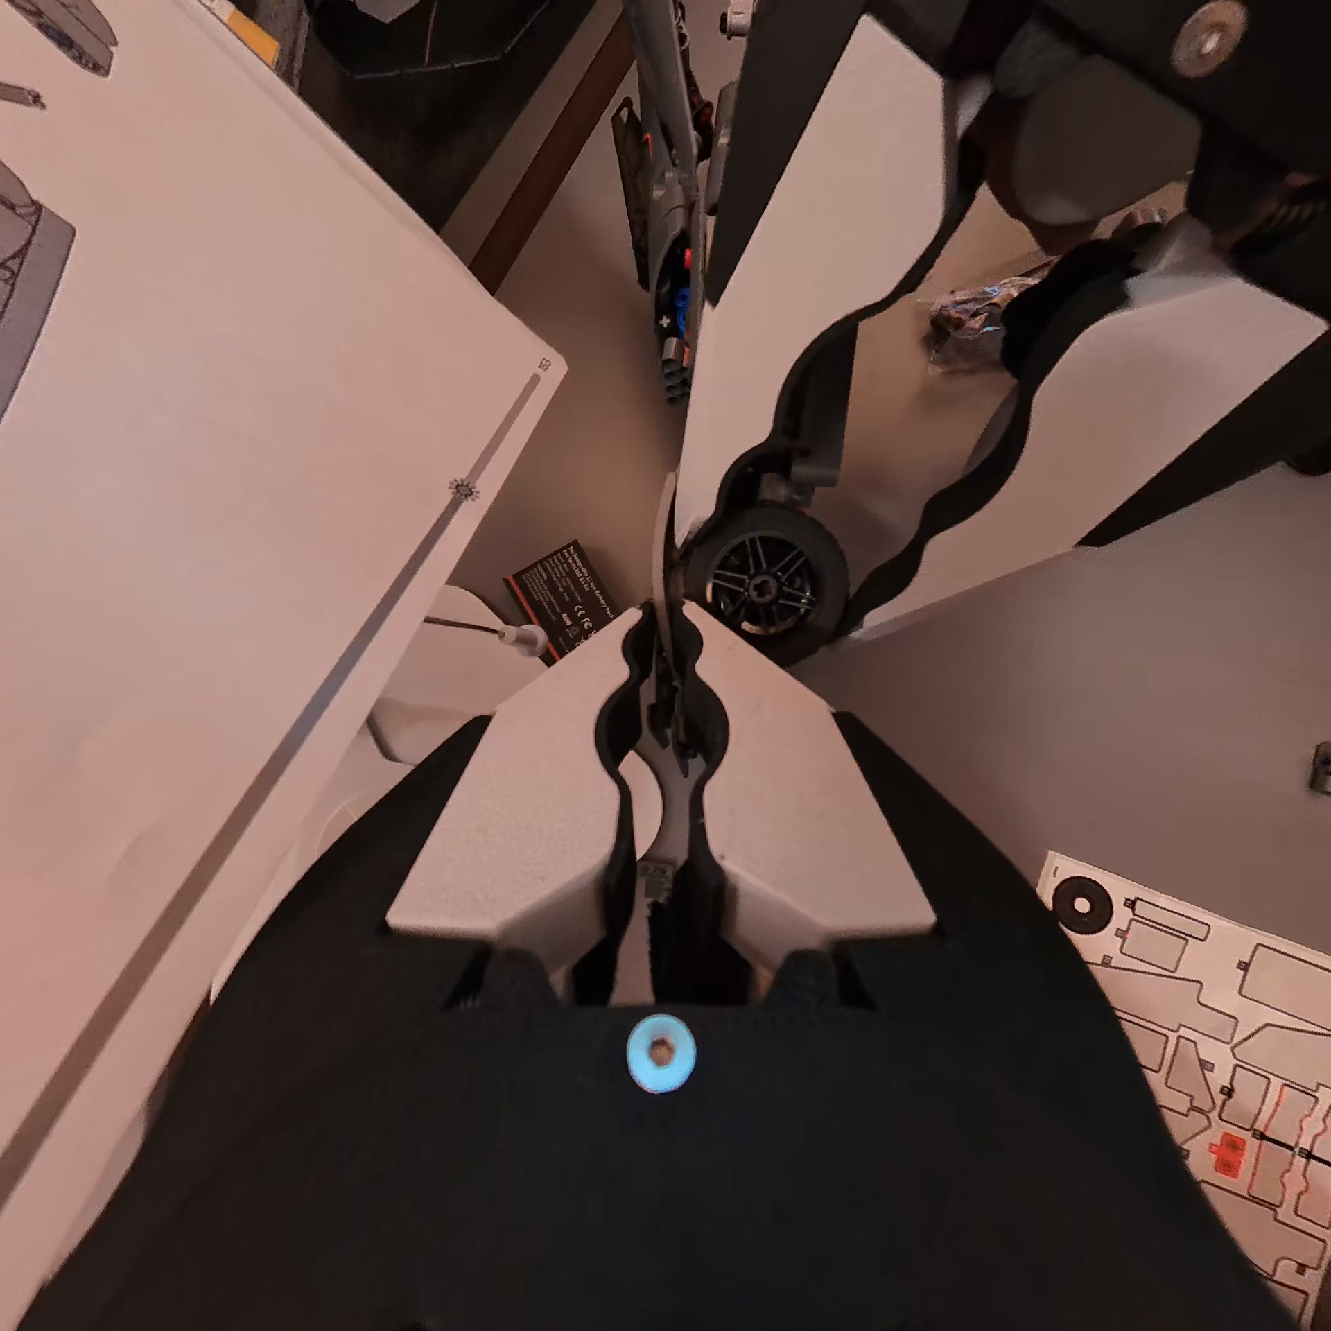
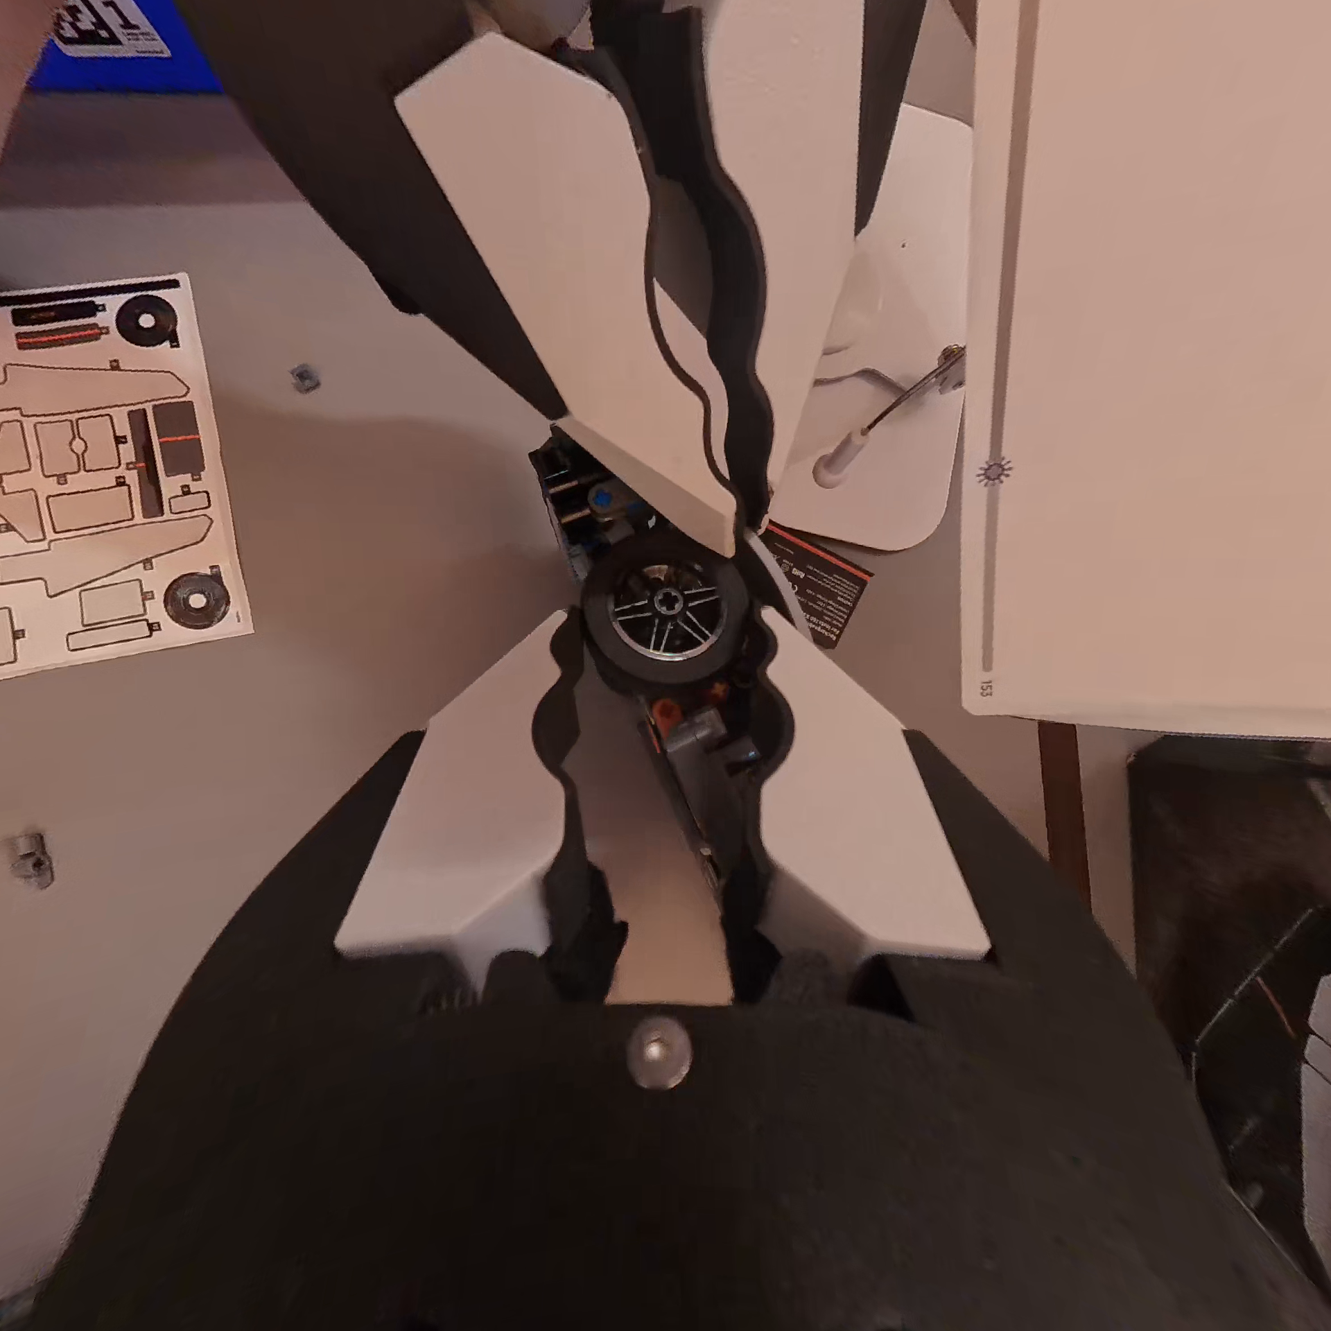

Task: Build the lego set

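Note:
My left gripper (image 1: 662,612) is shut on a thin light-grey lego panel (image 1: 663,536) that sticks out past its fingertips and touches the model beside the wheel. My right gripper (image 2: 666,628) is shut on a grey lego car model (image 2: 693,774), whose black wheel with a silver spoked rim (image 2: 666,612) sits at its fingertips. The left wrist view shows the right gripper (image 1: 771,587) coming in from the upper right with the wheel (image 1: 767,587). The right wrist view shows the left gripper (image 2: 745,520) coming in from above, its panel edge (image 2: 779,580) next to the wheel.
An open instruction booklet (image 1: 252,432) lies on the white table (image 1: 1008,720). A sticker sheet (image 2: 108,468), a black battery pack (image 2: 821,598), a white device with a cable (image 2: 886,432) and small grey parts (image 2: 32,857) lie around. More grey lego assembly (image 1: 670,238) shows behind my right gripper. A dark box (image 2: 1224,936) sits past the table edge. Only a small space, under 4 cm, lies between the two pairs of fingers.

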`<state>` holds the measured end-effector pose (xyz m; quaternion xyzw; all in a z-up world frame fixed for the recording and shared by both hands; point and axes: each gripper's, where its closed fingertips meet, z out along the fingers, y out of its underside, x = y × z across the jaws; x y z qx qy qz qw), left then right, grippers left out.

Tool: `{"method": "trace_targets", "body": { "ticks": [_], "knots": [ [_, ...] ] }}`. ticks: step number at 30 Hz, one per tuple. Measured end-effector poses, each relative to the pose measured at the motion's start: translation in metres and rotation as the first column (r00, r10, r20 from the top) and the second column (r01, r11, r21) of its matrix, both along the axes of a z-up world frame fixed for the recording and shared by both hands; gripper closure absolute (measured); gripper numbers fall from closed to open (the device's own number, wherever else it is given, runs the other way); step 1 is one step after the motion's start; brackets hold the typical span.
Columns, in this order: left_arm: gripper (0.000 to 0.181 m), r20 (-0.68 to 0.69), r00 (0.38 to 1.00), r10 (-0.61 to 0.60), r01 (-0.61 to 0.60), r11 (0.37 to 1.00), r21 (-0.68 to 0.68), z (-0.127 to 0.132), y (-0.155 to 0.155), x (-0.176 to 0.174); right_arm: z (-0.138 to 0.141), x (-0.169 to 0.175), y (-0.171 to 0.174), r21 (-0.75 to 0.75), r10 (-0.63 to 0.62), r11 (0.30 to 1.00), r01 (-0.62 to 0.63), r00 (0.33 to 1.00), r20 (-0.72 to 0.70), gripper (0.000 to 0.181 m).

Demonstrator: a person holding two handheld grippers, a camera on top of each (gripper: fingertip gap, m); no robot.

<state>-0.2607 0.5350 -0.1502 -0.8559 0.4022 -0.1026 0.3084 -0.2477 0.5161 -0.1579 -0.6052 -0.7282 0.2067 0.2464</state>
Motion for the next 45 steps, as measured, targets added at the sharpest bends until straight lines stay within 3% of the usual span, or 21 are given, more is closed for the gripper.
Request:
{"method": "trace_targets", "body": {
  "ticks": [5, 15, 26, 31, 35, 39, 45],
  "knots": [
    [0.179, 0.008, 1.000, 0.003, -0.003, 1.000, -0.007, 0.000, 0.000, 0.000, 0.000, 0.001, 0.000, 0.025, 0.008, 1.000, -0.008, 1.000, 0.010, 0.137],
    [0.180, -0.004, 1.000, 0.020, -0.020, 1.000, 0.004, 0.000, 0.003, -0.002, 0.001, -0.002, 0.000, -0.126, -0.089, 0.988, 0.093, 0.995, 0.035, 0.138],
    [0.178, 0.008, 1.000, 0.019, -0.018, 1.000, -0.009, -0.001, 0.002, -0.002, 0.001, -0.003, -0.002, -0.078, -0.165, 0.982, 0.172, 0.982, 0.088, 0.134],
    [0.177, 0.003, 1.000, 0.022, -0.022, 1.000, -0.008, -0.002, 0.003, -0.002, -0.003, 0.003, 0.001, -0.037, -0.145, 0.988, 0.151, 0.981, 0.130, 0.126],
    [0.176, -0.016, 1.000, 0.022, -0.022, 1.000, -0.003, -0.002, 0.003, -0.002, 0.011, 0.006, 0.001, -0.006, -0.116, 0.993, 0.116, 0.991, 0.073, 0.131],
    [0.177, -0.012, 1.000, 0.027, -0.027, 1.000, -0.006, -0.003, 0.004, -0.002, 0.005, 0.007, 0.002, 0.021, -0.099, 0.995, 0.098, 0.990, 0.096, 0.138],
    [0.179, -0.021, 0.999, 0.035, -0.035, 0.999, -0.001, -0.003, 0.005, -0.003, 0.004, 0.004, 0.001, -0.083, -0.093, 0.992, 0.097, 0.995, 0.045, 0.142]
  ]
}}
